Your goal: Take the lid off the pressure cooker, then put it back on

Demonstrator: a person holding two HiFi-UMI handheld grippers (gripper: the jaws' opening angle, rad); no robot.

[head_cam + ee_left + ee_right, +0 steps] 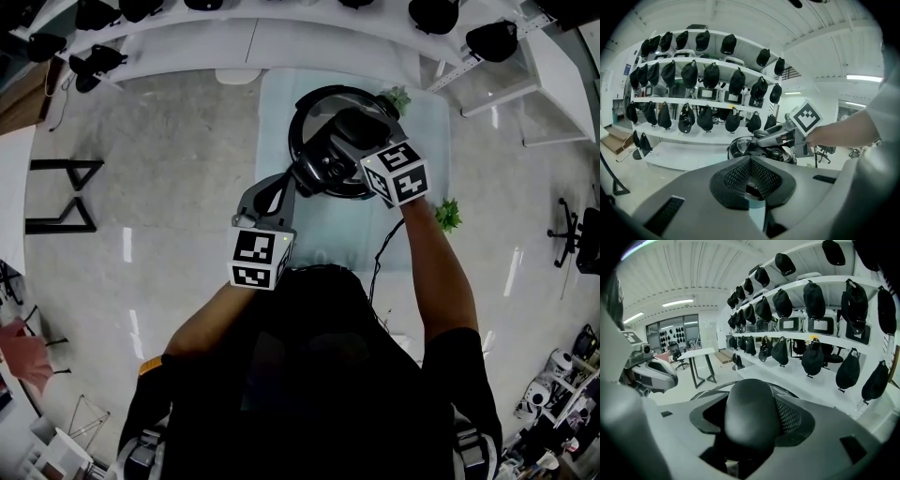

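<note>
lab, curved white shelves [281,42] (black caps [711,75] hanging)

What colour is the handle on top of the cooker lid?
Black. The lid handle shows best in the right gripper view.

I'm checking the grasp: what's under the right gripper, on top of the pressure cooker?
A black handle, clamped in the right gripper, on the lid. The lid hides everything beneath it.
</note>
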